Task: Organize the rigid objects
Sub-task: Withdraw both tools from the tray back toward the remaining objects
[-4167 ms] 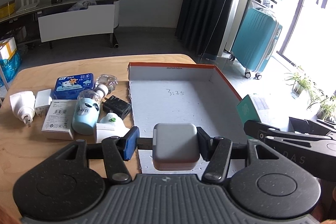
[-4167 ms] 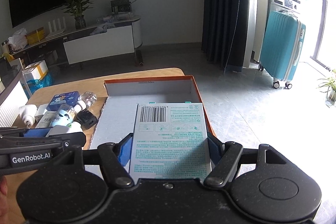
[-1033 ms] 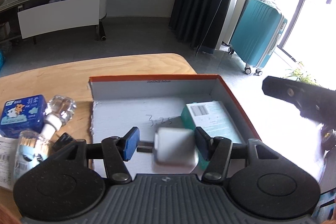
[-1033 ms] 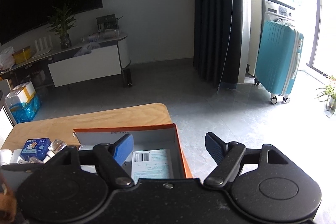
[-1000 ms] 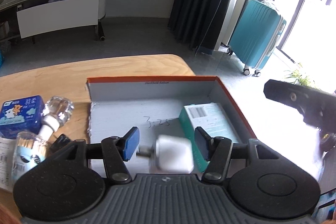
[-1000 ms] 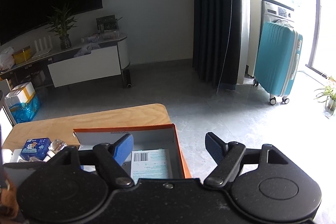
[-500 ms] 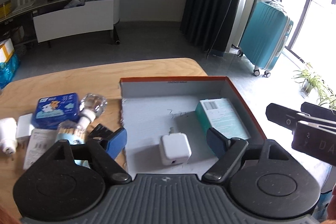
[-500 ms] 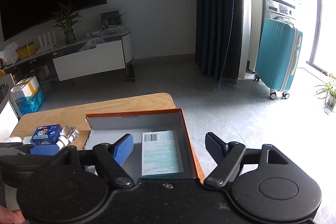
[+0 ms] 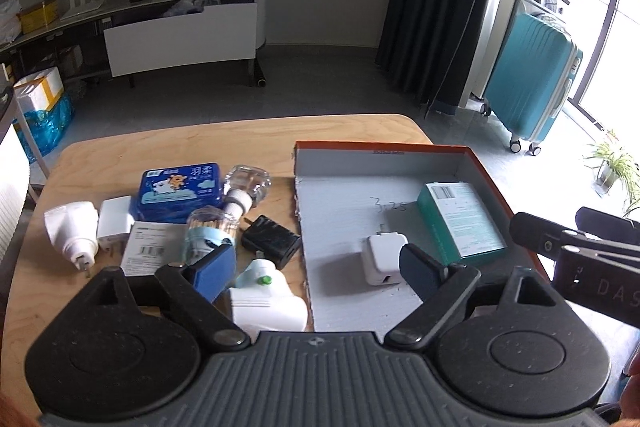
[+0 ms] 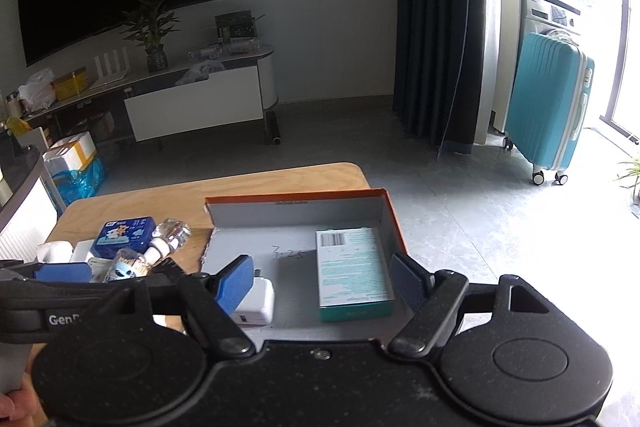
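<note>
An orange-rimmed cardboard box [image 9: 384, 148] lies on the wooden table [image 9: 120, 155]. Inside it lie a white charger cube [image 9: 382, 259] and a teal carton [image 9: 460, 219]; both also show in the right wrist view, the cube [image 10: 258, 301] and the carton [image 10: 352, 273]. My left gripper [image 9: 316, 267] is open and empty, held above the box's near left edge. My right gripper [image 10: 322, 281] is open and empty above the box's near side. Loose items lie left of the box: a blue tin [image 9: 180, 185], a black adapter [image 9: 272, 241], a white plug [image 9: 266, 301].
More items sit on the table's left: a white travel plug [image 9: 72, 233], a small white charger [image 9: 116, 223], a flat white box [image 9: 150, 253], a toothpick jar [image 9: 208, 233], a clear glass bottle [image 9: 246, 187]. A teal suitcase [image 9: 528, 95] stands on the floor beyond.
My left gripper opened and let the white charger cube down into the box, then drew back and left. My right gripper, earlier emptied of the teal carton, moved closer over the box.
</note>
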Available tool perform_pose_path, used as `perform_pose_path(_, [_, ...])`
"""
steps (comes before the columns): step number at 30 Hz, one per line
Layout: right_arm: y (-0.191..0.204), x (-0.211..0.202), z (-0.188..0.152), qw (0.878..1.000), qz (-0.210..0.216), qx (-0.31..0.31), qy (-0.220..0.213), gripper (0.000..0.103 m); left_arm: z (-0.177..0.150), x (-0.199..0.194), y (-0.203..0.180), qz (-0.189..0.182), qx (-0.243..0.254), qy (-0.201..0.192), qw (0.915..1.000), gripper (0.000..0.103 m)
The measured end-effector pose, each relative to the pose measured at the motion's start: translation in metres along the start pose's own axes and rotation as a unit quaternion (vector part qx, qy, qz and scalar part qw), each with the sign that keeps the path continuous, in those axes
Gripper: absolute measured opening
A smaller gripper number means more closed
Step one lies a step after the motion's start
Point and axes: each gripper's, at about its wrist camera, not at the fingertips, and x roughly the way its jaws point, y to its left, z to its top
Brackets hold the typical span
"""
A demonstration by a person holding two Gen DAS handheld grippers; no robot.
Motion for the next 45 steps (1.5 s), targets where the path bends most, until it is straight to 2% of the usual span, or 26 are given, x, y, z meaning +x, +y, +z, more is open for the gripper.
perform_pose_path(21, [0.065,0.01,-0.008,0.998,0.043,-0.045,0.023,0.089,-0.014,-0.017,0.056,0.03,-0.047,-0.003,0.9984,0.091])
perform_pose_path(45, [0.116,0.022,-0.016,0.993,0.078,-0.073,0.044,0.09,-0.025,-0.025,0.103,0.058,-0.082,0.001,0.995,0.091])
